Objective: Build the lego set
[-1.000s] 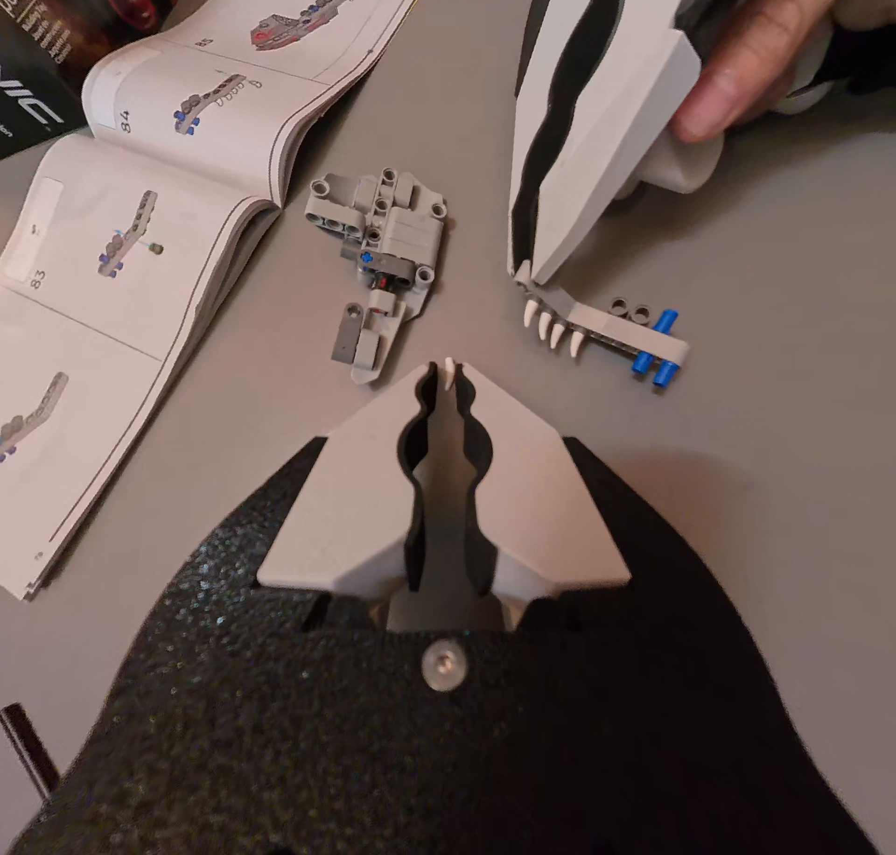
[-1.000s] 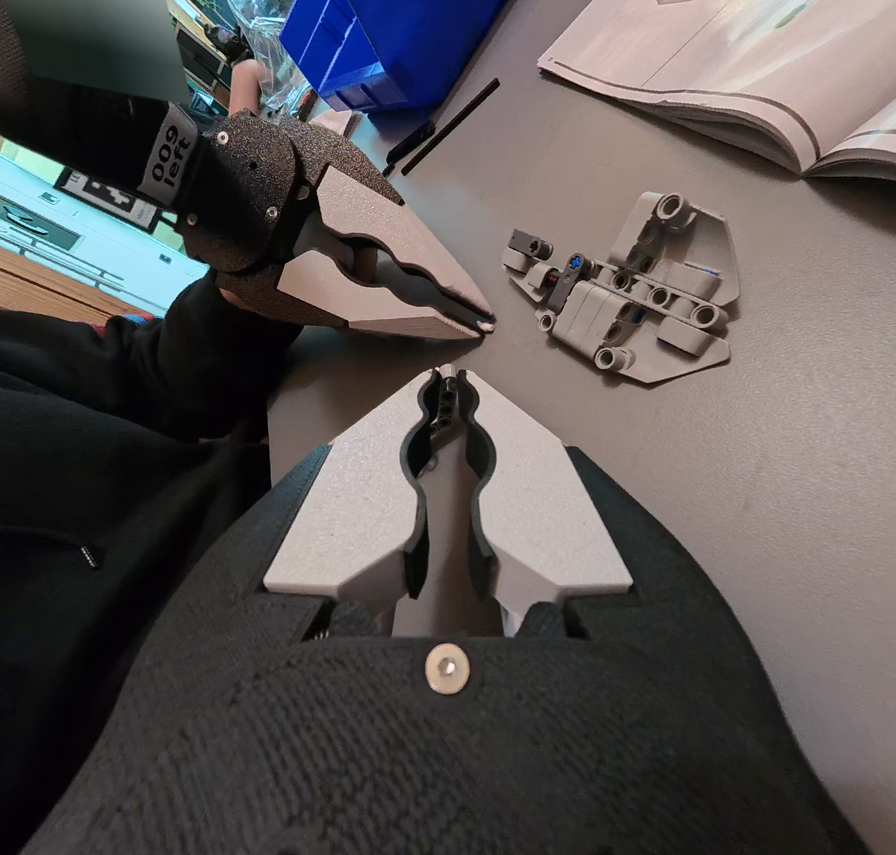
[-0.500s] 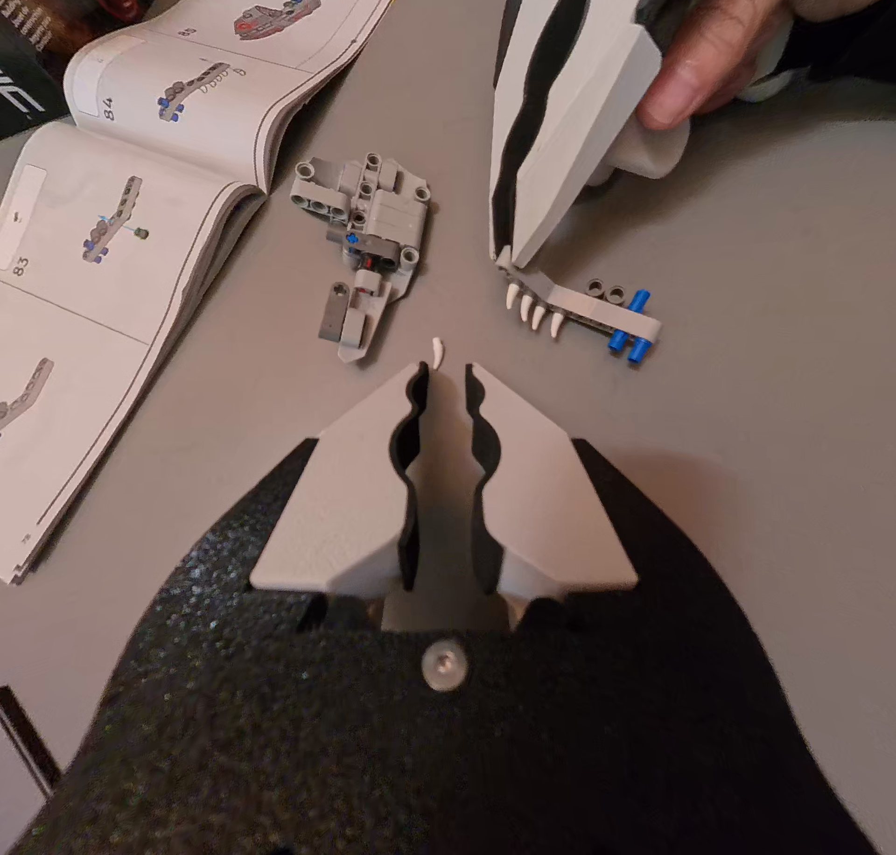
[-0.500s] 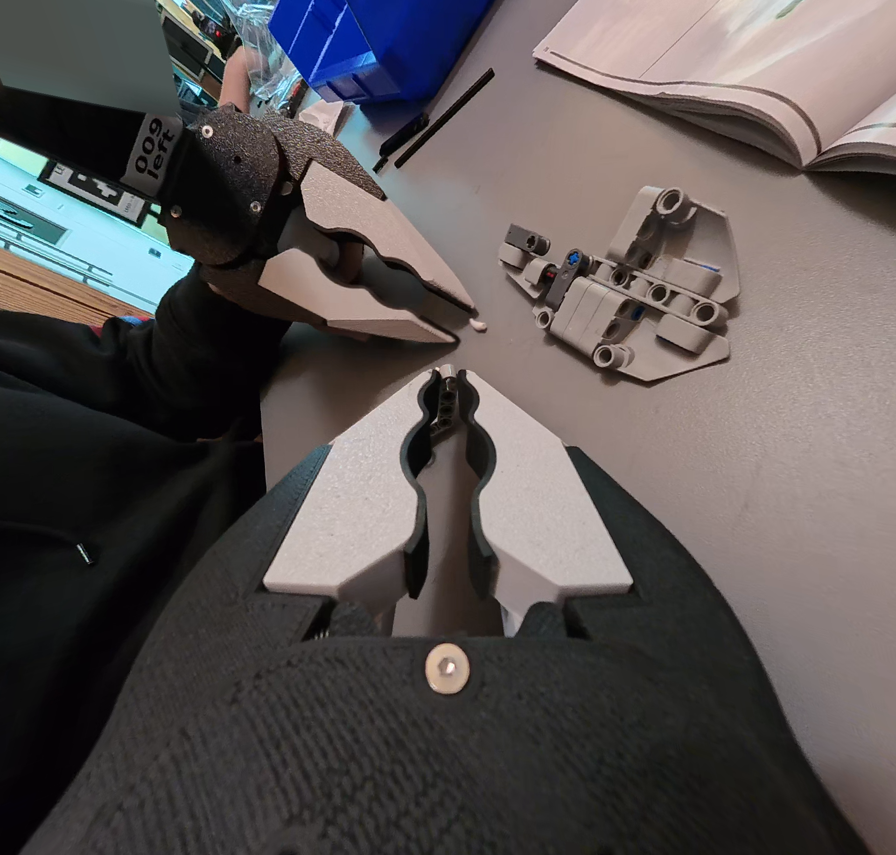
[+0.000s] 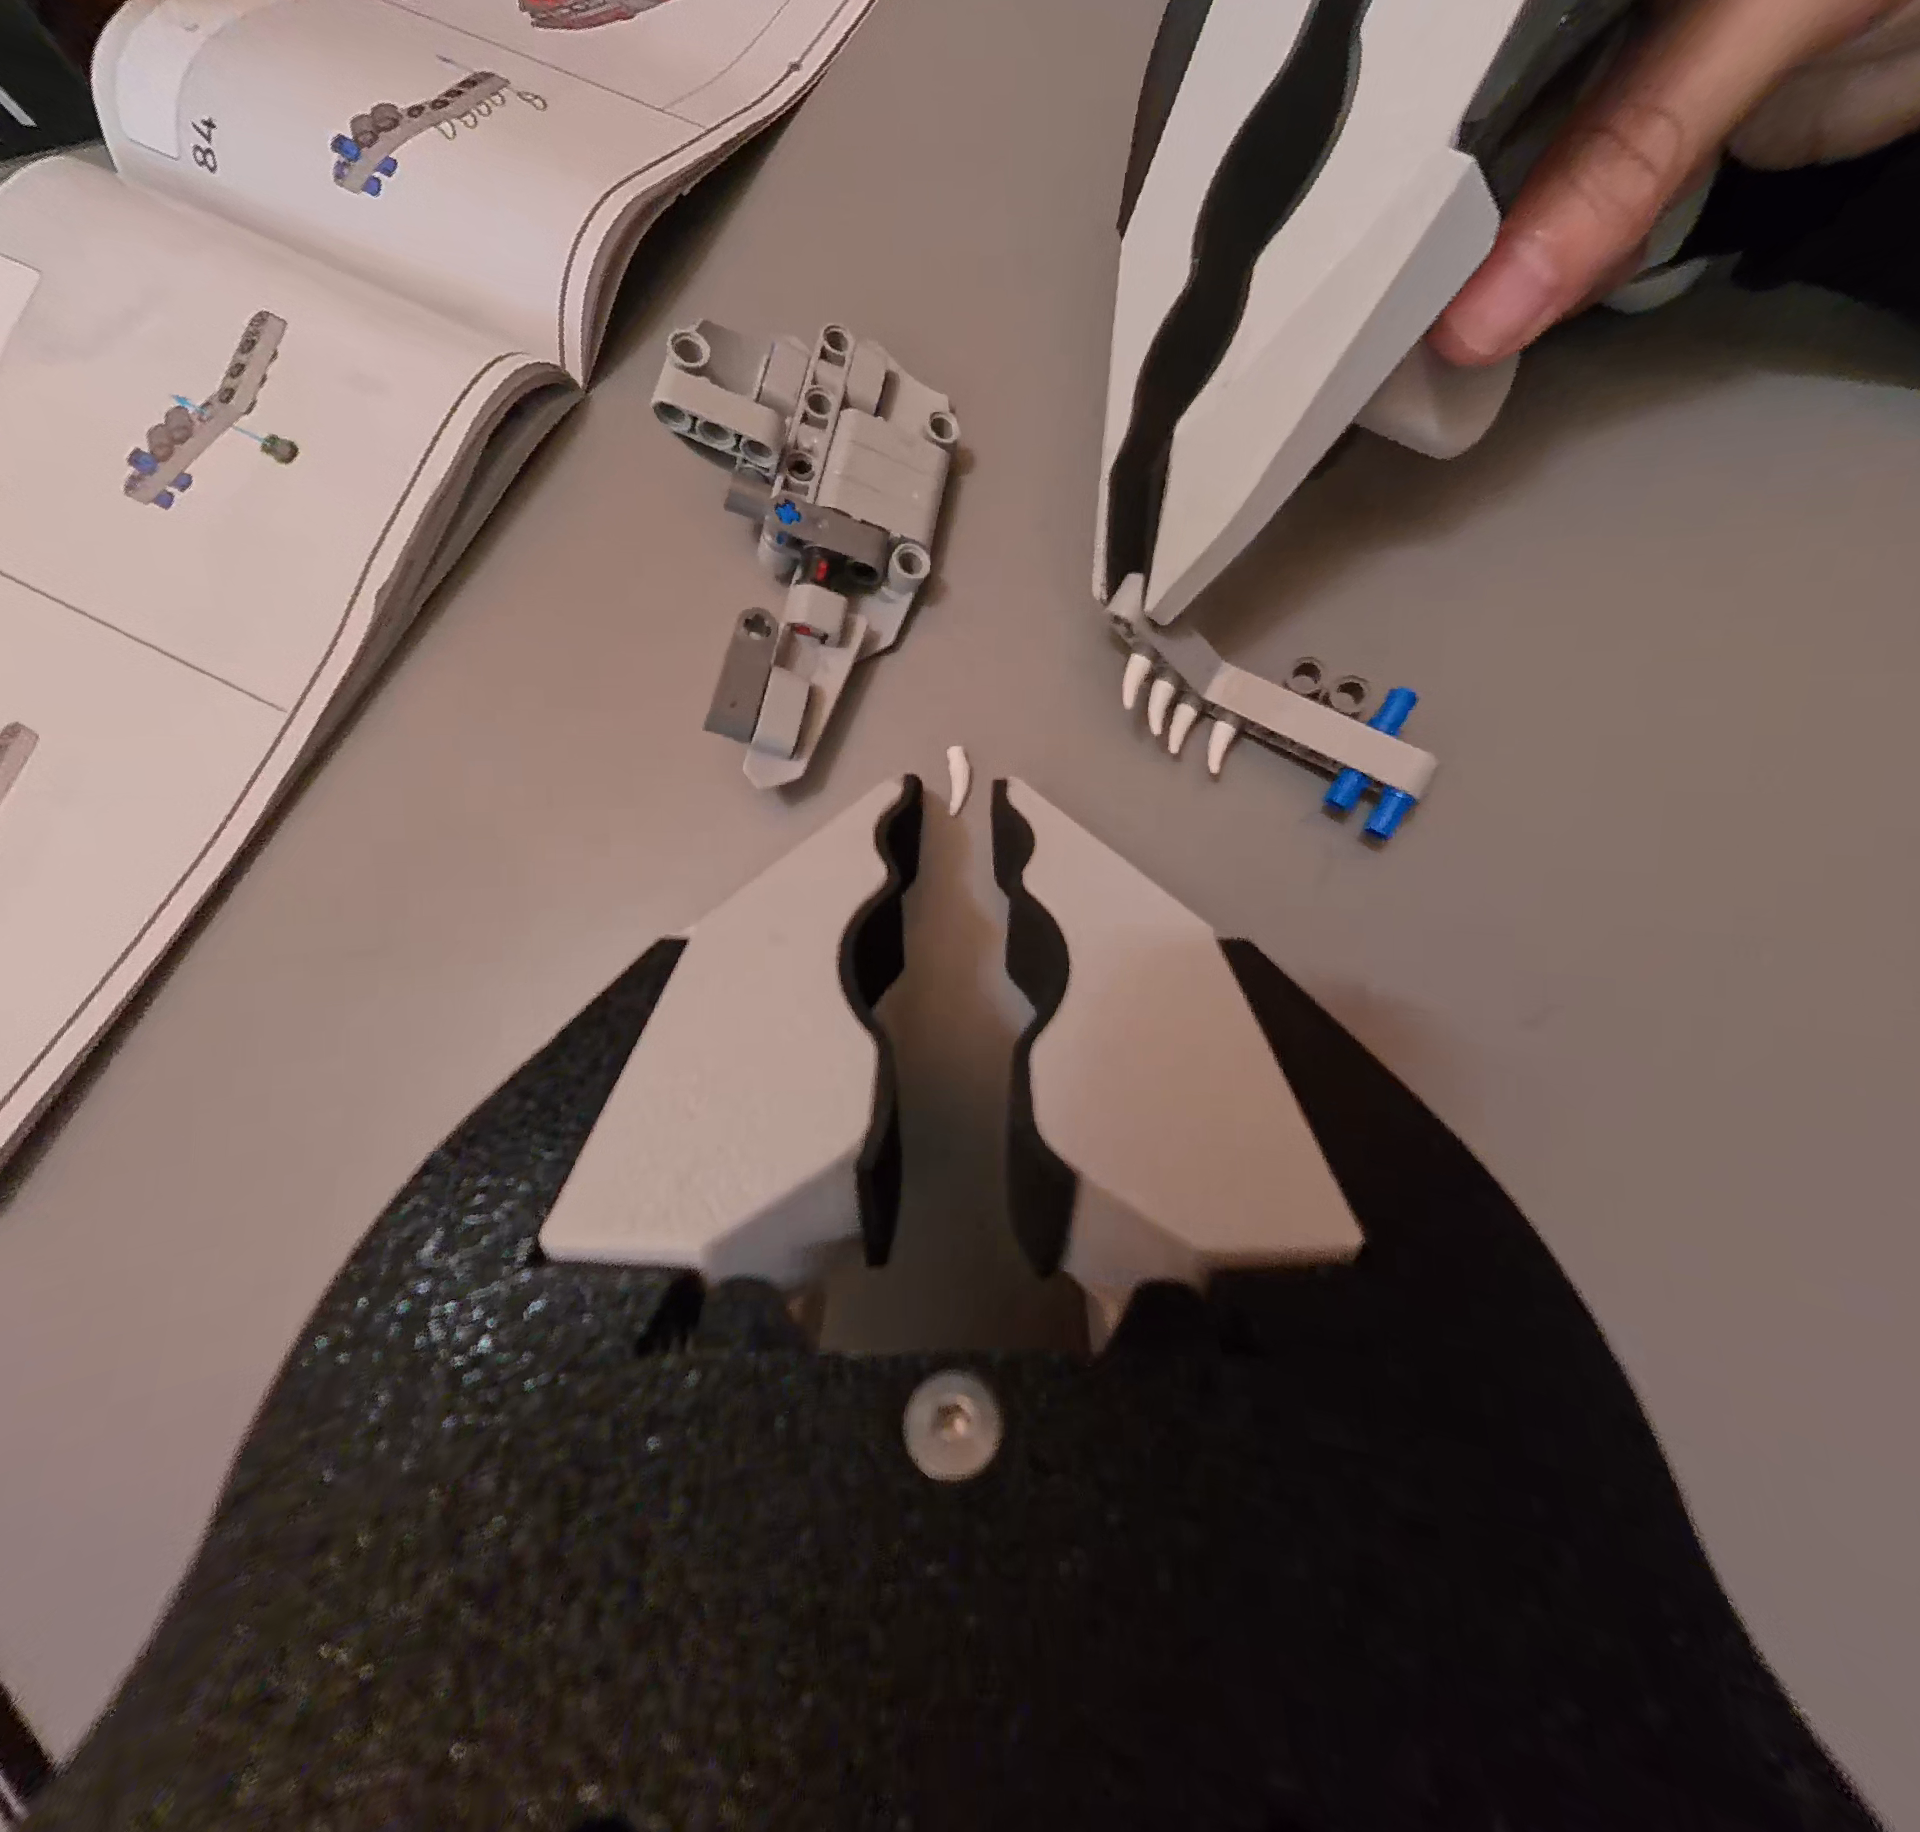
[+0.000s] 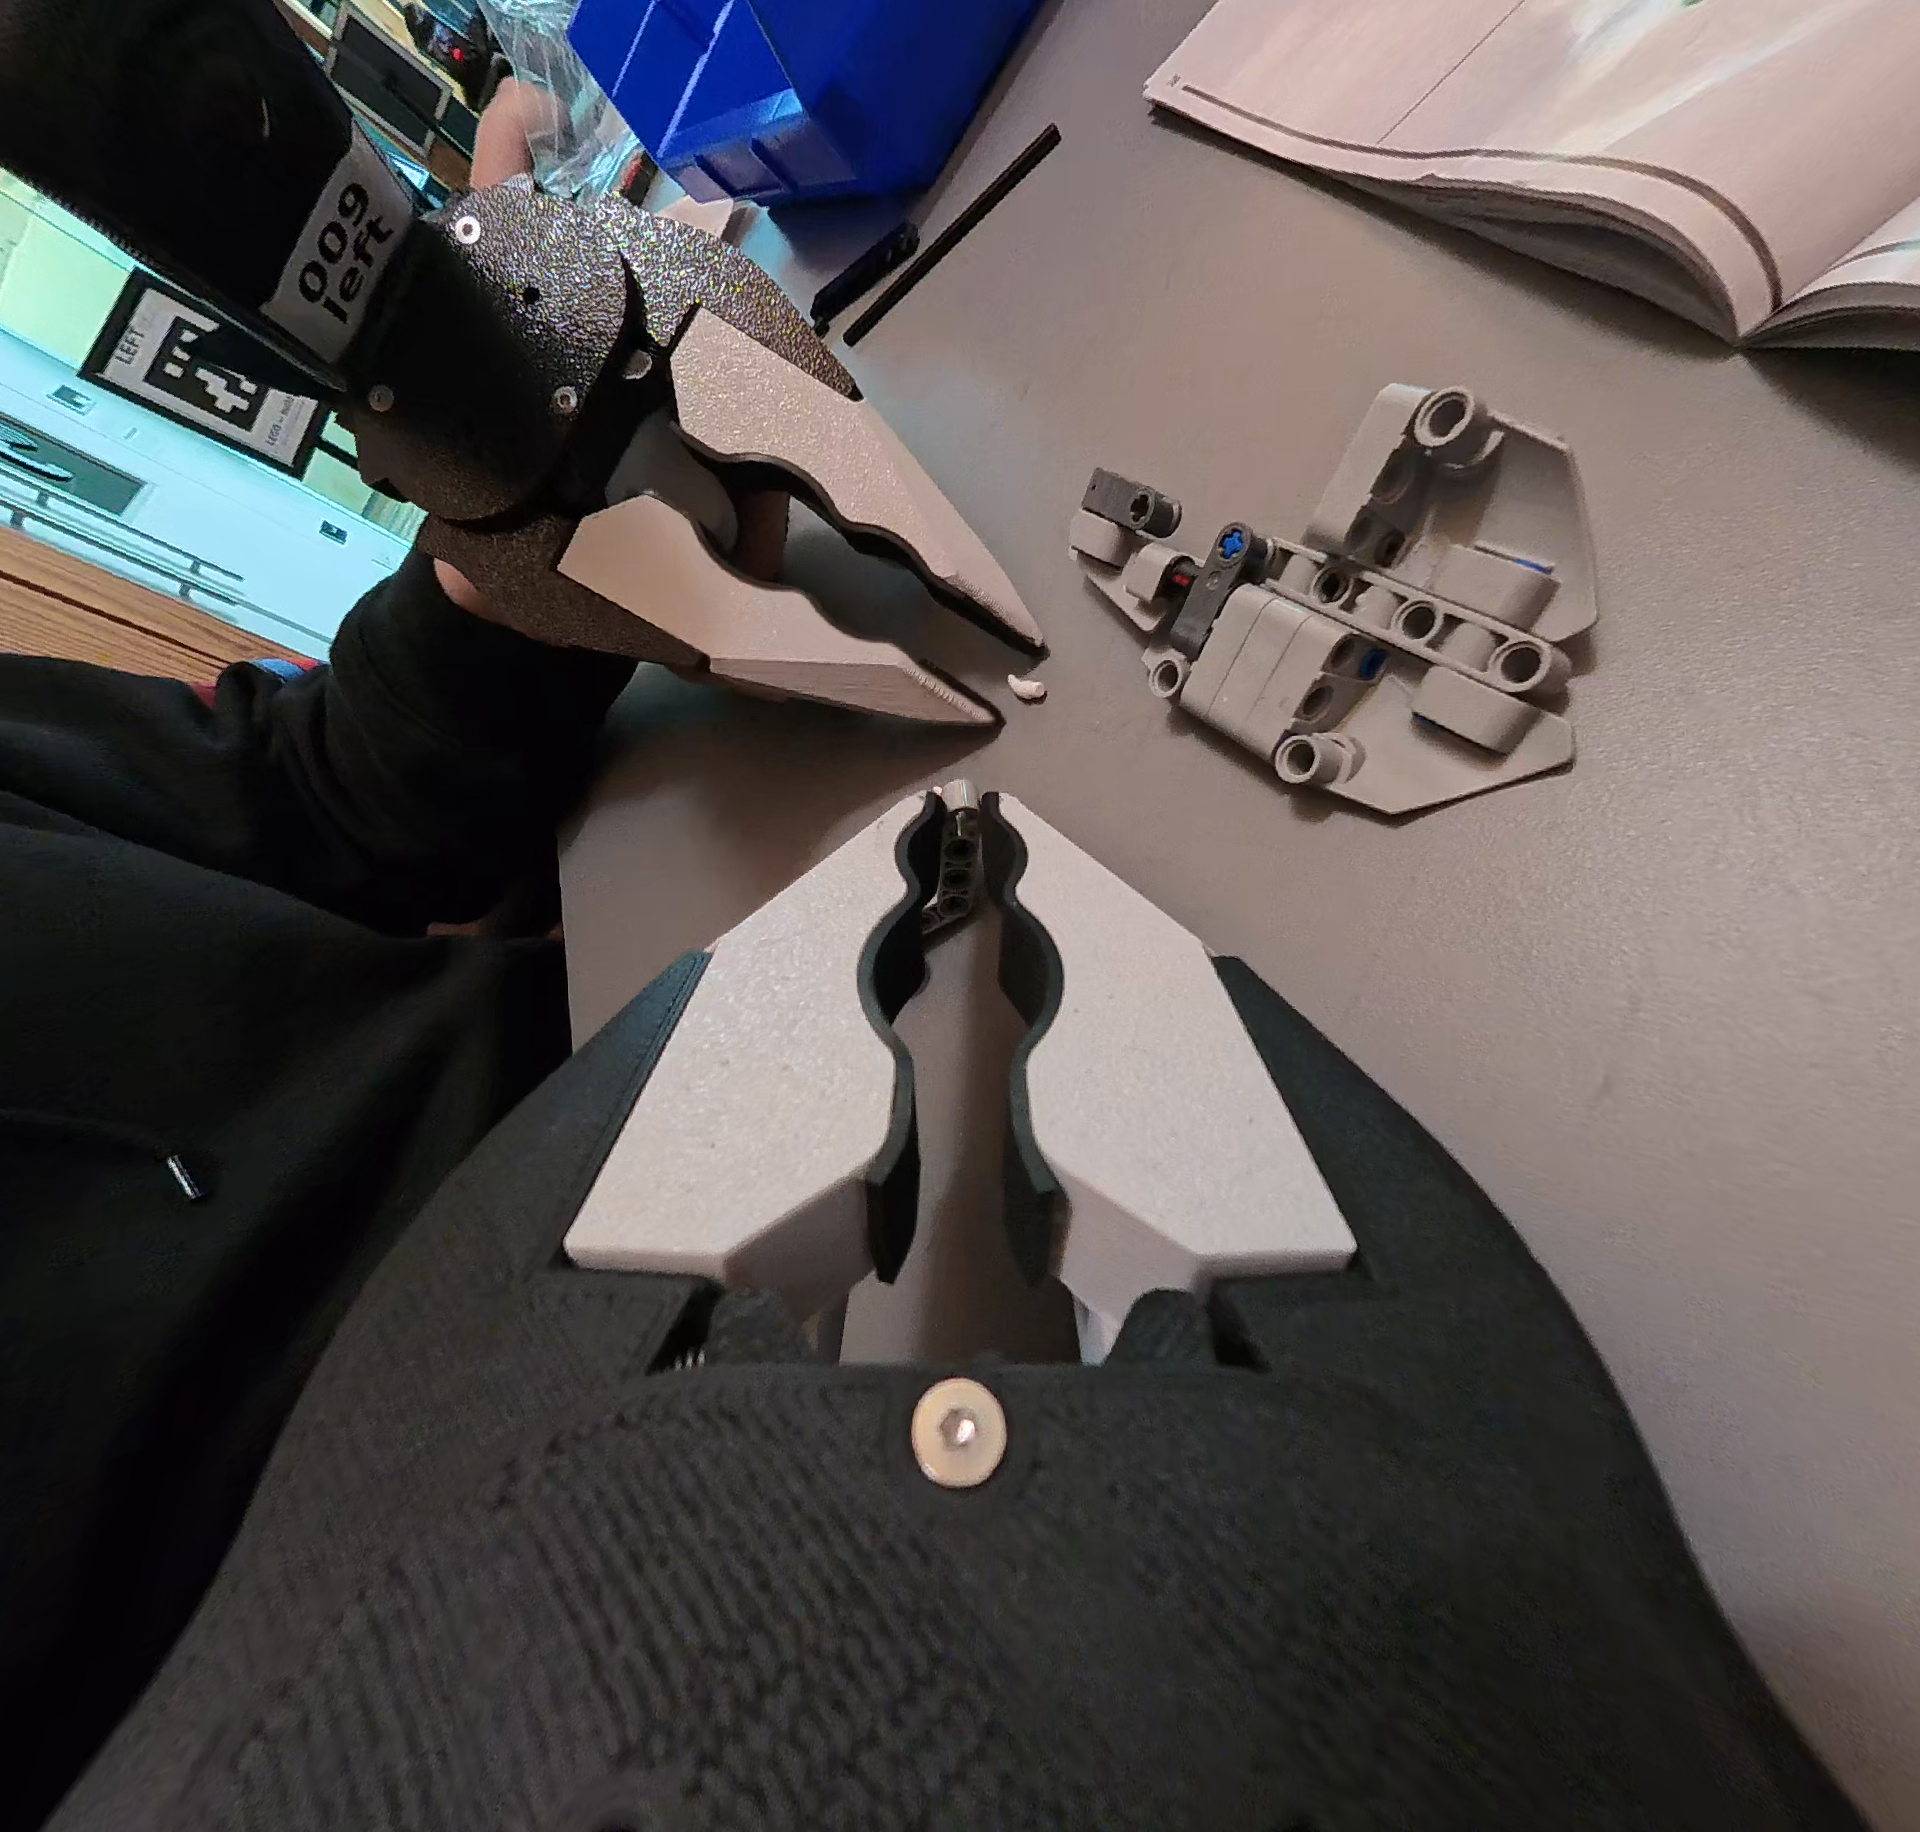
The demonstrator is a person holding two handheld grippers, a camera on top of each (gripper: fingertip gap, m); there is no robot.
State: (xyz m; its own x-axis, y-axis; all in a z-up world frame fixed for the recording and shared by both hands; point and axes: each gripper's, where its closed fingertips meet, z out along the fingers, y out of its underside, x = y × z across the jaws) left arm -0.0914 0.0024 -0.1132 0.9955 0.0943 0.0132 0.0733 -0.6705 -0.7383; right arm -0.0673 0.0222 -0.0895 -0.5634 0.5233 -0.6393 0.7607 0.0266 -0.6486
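Note:
My left gripper [image 5: 954, 790] is open on the grey table, with a small white tooth piece [image 5: 958, 776] lying loose just between its tips. The tooth also shows in the right wrist view [image 6: 1027, 684], in front of the left gripper [image 6: 1016, 679]. My right gripper [image 5: 1127, 610] is shut on the end of a grey jaw beam [image 5: 1309, 728] that carries several white teeth and blue pins at its far end. In the right wrist view only the beam's end shows between the tips of my right gripper [image 6: 963, 797]. A grey head assembly [image 5: 821, 504] lies flat near the tooth and also shows in the right wrist view [image 6: 1382, 629].
An open instruction booklet [image 5: 260, 348] lies at the left, seen also in the right wrist view [image 6: 1558, 120]. A blue bin [image 6: 831, 47] and a thin black axle [image 6: 951, 234] sit beyond the left gripper. A person's hand [image 5: 1621, 151] holds the right gripper.
My left gripper opened and let go of the white tooth, which now lies on the table at its tips. The right gripper kept its hold on the jaw beam.

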